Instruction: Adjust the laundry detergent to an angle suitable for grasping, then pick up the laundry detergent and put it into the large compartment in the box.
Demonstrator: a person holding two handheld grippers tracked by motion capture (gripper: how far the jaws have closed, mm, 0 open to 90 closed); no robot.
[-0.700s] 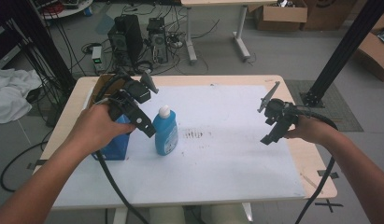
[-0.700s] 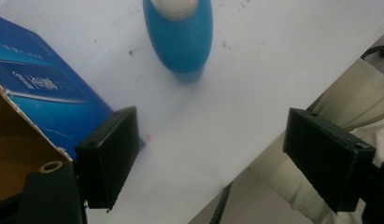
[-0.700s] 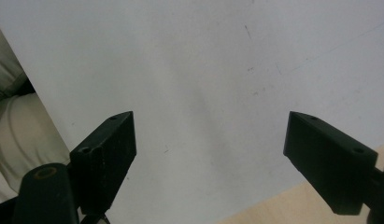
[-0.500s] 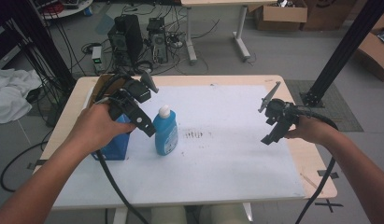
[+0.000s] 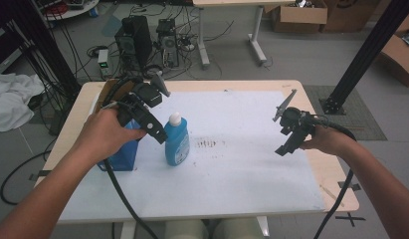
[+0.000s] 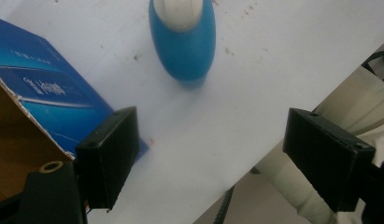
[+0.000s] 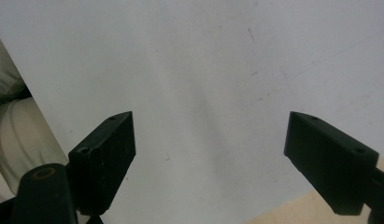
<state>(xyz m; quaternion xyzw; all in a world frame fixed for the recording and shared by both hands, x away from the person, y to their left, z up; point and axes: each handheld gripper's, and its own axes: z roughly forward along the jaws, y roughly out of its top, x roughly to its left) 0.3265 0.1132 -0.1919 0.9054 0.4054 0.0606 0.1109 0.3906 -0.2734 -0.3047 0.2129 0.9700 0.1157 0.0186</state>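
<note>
Left tongs (image 6: 210,158) agape above bottle (image 6: 182,39)

Left gripper (image 5: 154,130) beside blue bottle (image 5: 176,141)

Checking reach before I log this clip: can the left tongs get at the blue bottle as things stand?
Probably yes. The left tongs stand open just above the blue bottle, with bare table between; the blue box sits off to one side, apart from the bottle.

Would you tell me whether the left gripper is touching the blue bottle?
Apart: the left gripper view shows the left gripper open, with white table between its fingers and the blue bottle.
</note>
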